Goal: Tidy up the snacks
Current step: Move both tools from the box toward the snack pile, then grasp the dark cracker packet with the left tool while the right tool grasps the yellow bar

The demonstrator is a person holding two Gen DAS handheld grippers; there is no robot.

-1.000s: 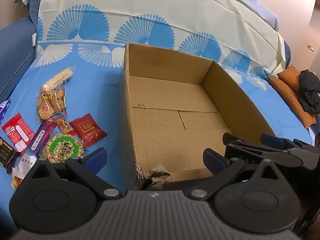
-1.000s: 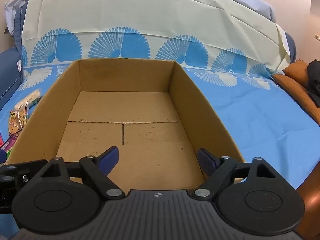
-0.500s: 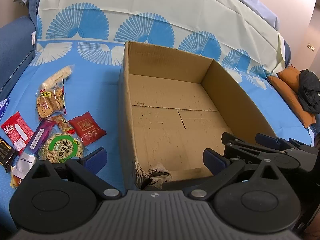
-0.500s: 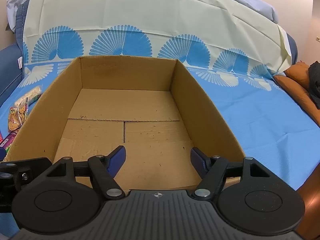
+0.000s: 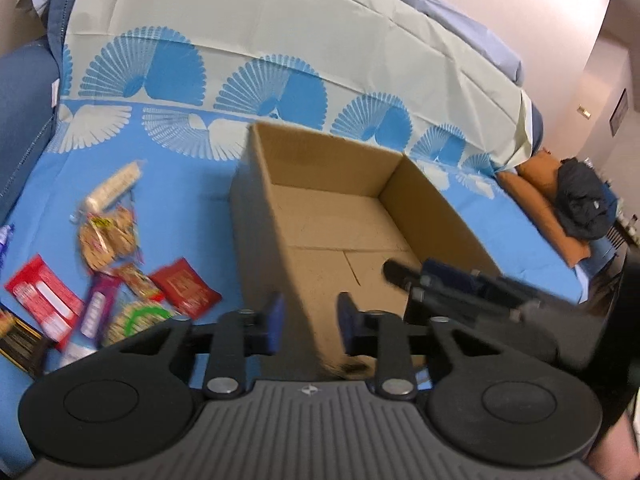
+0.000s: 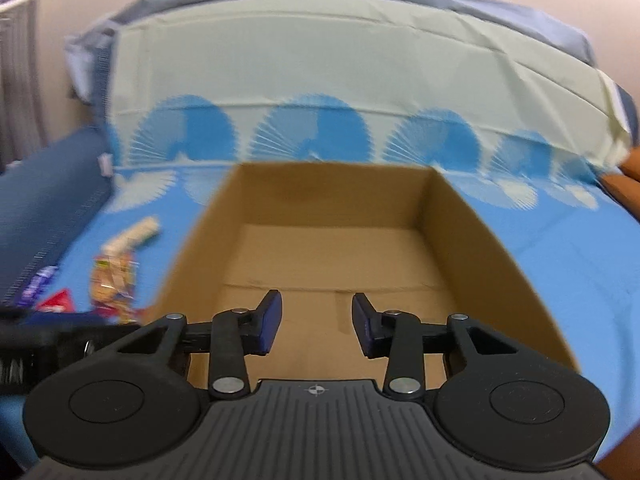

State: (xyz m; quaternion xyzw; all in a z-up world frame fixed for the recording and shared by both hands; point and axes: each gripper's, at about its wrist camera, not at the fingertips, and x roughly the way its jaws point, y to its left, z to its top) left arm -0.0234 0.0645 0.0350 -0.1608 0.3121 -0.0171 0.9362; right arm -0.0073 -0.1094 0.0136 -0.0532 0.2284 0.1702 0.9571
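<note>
My left gripper (image 5: 310,322) hangs over the near left corner of the cardboard box (image 5: 340,216), its two blue-padded fingers parted by a modest gap with nothing between them; the box's left wall runs up through that gap in my view, but I can't tell whether the pads touch it. My right gripper (image 6: 316,322) sits above the near end of the same box, fingers likewise apart and empty, pointing along the bare cardboard floor. From the left wrist I can see the right gripper off to the side, over the box's near right part. The box stands open-topped on a blue sheet (image 5: 192,200) printed with pale fan shapes, and no snacks lie inside it. The snacks are all outside, spread on the sheet to the left of the box: a dark red packet (image 5: 185,286) nearest the wall, a round green-labelled pack (image 5: 138,318) just beside my left finger, a purple bar (image 5: 94,308), a red-and-white packet (image 5: 44,294), a clear bag of biscuits (image 5: 106,236) and a pale long wrapper (image 5: 116,188) farther back. Both views are blurred, so the labels are unreadable. Beyond the box's right side lies an orange cushion (image 5: 548,200) with dark clothing (image 5: 582,200) heaped on it.
</note>
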